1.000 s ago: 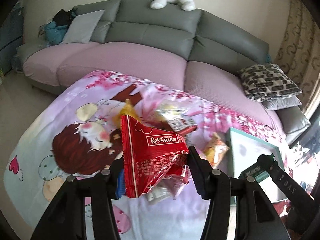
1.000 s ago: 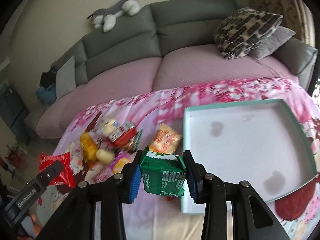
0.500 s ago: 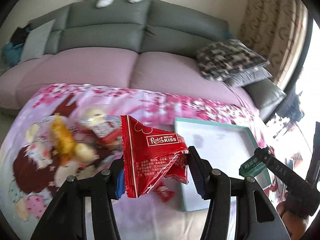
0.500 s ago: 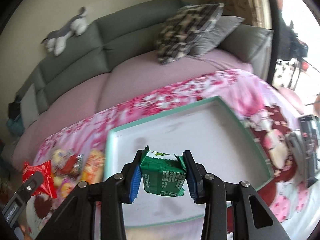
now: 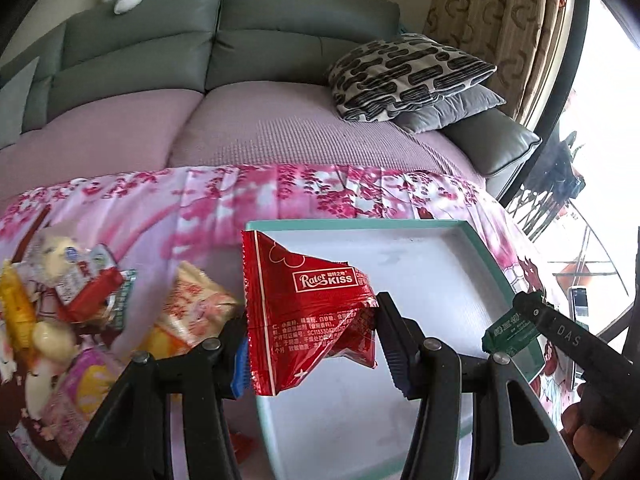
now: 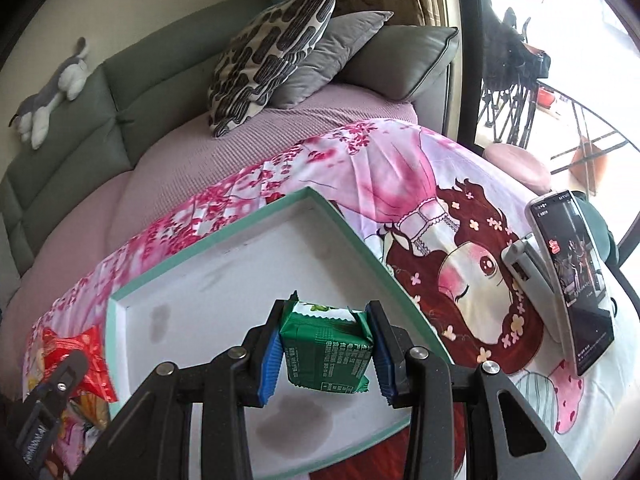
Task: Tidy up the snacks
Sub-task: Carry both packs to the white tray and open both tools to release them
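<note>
While your left gripper (image 5: 310, 344) sits at the bottom centre of its view, its jaws are clamped on a red packet (image 5: 304, 312) — the crumpled foil stands up between the blue pads and hangs over the near left corner of the tray (image 5: 486, 256). The tray, white inside with a teal rim, fills the lower right of that frame and lies on a pink cartoon cloth (image 5: 224, 200). To the left of the tray, at the frame's lower left, the other snacks (image 5: 80, 304) lie in a loose heap on the cloth.

Your right gripper (image 6: 324, 354), bottom centre of its own view, is closed on a green packet (image 6: 326, 354) — the pads press its two sides, and it hangs above the tray's (image 6: 224, 240) near part, over a dark stain. You can see that same gripper's tip with the green packet at the lower right of the left view. A phone (image 6: 572, 280) leans on a stand at the right edge, on the cloth, apart from the tray. A sofa (image 5: 248, 120) runs across the top.
</note>
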A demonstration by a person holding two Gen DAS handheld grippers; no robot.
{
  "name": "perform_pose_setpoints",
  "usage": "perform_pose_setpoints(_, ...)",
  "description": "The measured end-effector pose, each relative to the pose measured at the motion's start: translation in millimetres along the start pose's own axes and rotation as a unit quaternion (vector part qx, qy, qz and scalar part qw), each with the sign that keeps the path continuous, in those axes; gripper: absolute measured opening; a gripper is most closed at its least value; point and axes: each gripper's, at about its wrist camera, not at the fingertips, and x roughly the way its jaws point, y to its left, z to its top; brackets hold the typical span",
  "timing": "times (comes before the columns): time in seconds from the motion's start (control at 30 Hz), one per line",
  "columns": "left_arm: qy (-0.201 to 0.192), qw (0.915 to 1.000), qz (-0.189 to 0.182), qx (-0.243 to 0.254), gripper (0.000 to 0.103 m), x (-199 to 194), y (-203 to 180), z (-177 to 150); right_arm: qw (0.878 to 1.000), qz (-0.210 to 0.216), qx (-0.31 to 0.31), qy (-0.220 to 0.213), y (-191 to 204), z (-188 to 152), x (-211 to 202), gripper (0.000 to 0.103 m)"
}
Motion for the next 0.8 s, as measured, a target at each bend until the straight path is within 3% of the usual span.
perform_pose_setpoints(0.5,0.008,0.9999,0.009,-0.001,0.057,27.9,-6.3,2.4,1.000,-0.005,-0.006,-0.002,1.4,0.6,16.8,0.042)
perform_pose_setpoints(0.6,0.004,0.9998,0.022,-0.001,0.074,24.0,-7.0,5.1,1.000,-0.003,-0.008,-0.001,2.5,0.2,17.1,0.042)
perform_pose_setpoints(0.8,-0.014,0.9994,0.032,-0.008,0.078,7.2,-0.5,10.5,1.000,0.001,-0.015,-0.008,6.1,0.7,12.7,0.043)
